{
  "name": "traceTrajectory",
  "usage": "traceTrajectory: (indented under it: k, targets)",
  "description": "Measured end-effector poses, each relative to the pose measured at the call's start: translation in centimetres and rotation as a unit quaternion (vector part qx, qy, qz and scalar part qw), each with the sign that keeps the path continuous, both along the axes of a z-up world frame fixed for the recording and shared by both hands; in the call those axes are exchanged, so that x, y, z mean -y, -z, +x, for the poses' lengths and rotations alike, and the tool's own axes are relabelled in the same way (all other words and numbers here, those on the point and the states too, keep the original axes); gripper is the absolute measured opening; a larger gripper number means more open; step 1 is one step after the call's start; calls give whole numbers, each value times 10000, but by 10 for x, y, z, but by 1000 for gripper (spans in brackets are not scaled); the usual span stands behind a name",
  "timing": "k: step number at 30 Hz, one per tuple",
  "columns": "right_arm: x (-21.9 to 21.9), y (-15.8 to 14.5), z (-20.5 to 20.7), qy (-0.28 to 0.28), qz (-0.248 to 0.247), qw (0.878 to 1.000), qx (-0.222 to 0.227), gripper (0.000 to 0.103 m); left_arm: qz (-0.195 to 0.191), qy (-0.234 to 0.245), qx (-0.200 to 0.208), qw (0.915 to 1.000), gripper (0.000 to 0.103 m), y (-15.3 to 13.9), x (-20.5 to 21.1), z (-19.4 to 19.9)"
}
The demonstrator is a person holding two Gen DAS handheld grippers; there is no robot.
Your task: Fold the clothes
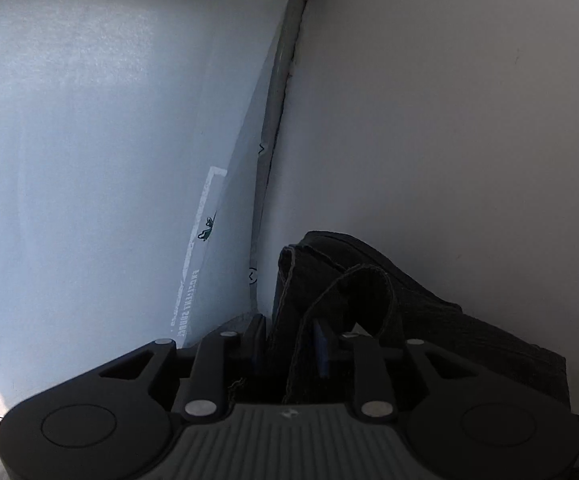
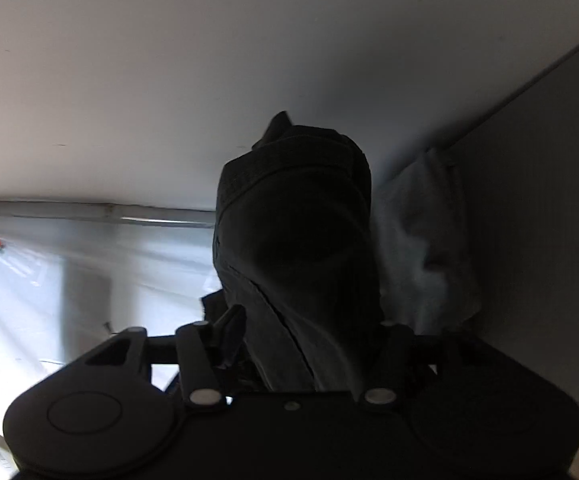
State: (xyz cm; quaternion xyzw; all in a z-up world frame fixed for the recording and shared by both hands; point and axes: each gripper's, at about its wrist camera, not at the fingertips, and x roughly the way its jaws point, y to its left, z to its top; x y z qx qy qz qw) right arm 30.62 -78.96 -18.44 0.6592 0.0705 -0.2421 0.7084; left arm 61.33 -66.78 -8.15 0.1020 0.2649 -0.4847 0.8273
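Note:
A black garment (image 1: 389, 300) with stitched hems is bunched between the fingers of my left gripper (image 1: 289, 344), which is shut on it; the cloth trails off to the right over a white table (image 1: 449, 120). In the right wrist view the same kind of black garment (image 2: 297, 240) rises in a dark fold from my right gripper (image 2: 309, 344), which is shut on it. The fingertips are mostly hidden by cloth.
A pale blue printed plastic sheet (image 1: 89, 160) hangs left of the table edge (image 1: 281, 80). A light grey-blue cloth (image 2: 425, 240) lies at the table's right edge beside a grey wall (image 2: 537, 200). A metal rail (image 2: 89, 212) runs along the table edge.

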Motion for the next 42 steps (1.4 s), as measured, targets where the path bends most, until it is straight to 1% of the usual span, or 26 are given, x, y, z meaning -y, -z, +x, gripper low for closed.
traceTrajectory:
  k: [1, 2, 3, 4, 5, 6, 7, 8, 10, 11, 13, 14, 16, 19, 21, 22, 24, 28, 29, 31, 32, 34, 38, 39, 40, 42]
  targets:
    - [1, 6, -2, 97, -78, 9985, -533, 56, 277, -80, 165, 9994, 27, 17, 16, -3]
    - [-1, 9, -6, 202, -200, 9955, -908, 53, 447, -141, 278, 9985, 27, 30, 25, -8]
    - [-2, 13, -9, 307, -321, 9908, -1282, 51, 515, -164, 300, 9981, 29, 44, 28, -13]
    - [-3, 9, -11, 372, -564, 9878, -1403, 46, 565, -178, 305, 9978, 35, 58, 31, -18]
    - [-4, 1, -13, 414, -876, 9857, -1379, 43, 590, -189, 206, 9979, 38, 72, 30, -21]
    - [-8, -10, -11, 431, -1357, 9795, -1426, 36, 547, -219, 161, 9981, 39, 82, 28, -25]
    - [-14, -22, -5, 361, -1983, 9663, -1602, 35, 490, -252, 134, 9984, 42, 93, 26, -29]
    - [-18, -25, 5, 135, -2305, 9564, -1788, 35, 439, -294, 179, 9984, 45, 99, 25, -33]
    - [-22, -21, 27, -447, -2560, 9424, -2107, 35, 350, -393, 258, 9983, 49, 108, 25, -39]
    - [-22, -11, 35, -684, -2366, 9421, -2274, 35, 334, -445, 248, 9981, 50, 110, 28, -39]
    - [-14, 7, 46, -907, -1871, 9434, -2584, 37, 341, -516, 202, 9979, 54, 109, 31, -46]
    - [-10, 10, 46, -915, -1762, 9463, -2551, 37, 364, -547, 197, 9976, 54, 107, 31, -46]
    - [-5, 11, 41, -889, -1677, 9497, -2490, 38, 370, -607, 153, 9974, 57, 101, 25, -40]
    - [-17, 9, 42, -947, -1810, 9434, -2613, 42, 208, -632, -58, 9978, 65, 89, 4, -36]
    - [-20, 6, 45, -1017, -1975, 9356, -2746, 43, 111, -683, -148, 9975, 65, 77, -20, -38]
    - [-23, 3, 45, -1073, -2078, 9322, -2763, 45, 95, -758, -104, 9970, 65, 67, -35, -41]
    - [-31, -2, 43, -1194, -2321, 9245, -2778, 48, 73, -915, 7, 9958, 67, 47, -65, -46]
    - [-59, -23, 48, -1458, -2894, 8995, -2931, 51, 86, -1426, 390, 9890, 70, 7, -141, -73]
    - [-67, -30, 54, -1558, -2991, 8972, -2850, 50, 88, -1568, 464, 9865, 71, -3, -163, -82]
    - [-87, -47, 54, -1764, -3122, 8976, -2564, 50, 88, -1864, 620, 9805, 74, -23, -207, -105]
    - [-100, -56, 52, -1875, -3218, 8947, -2465, 50, 75, -2010, 663, 9773, 75, -32, -233, -119]
    - [-132, -74, 48, -2102, -3490, 8821, -2363, 50, 11, -2298, 637, 9712, 79, -48, -286, -149]
    - [-223, -109, 28, -2688, -4046, 8487, -2092, 54, -119, -2823, 648, 9571, 85, -69, -388, -220]
    - [-247, -115, 22, -2850, -4179, 8387, -2017, 58, -137, -2963, 707, 9524, 87, -72, -411, -239]
    - [-268, -120, 16, -3001, -4294, 8292, -1948, 63, -157, -3103, 770, 9474, 91, -75, -432, -257]
    - [-319, -131, -1, -3332, -4570, 8053, -1779, 69, -227, -3294, 904, 9396, 98, -80, -471, -292]
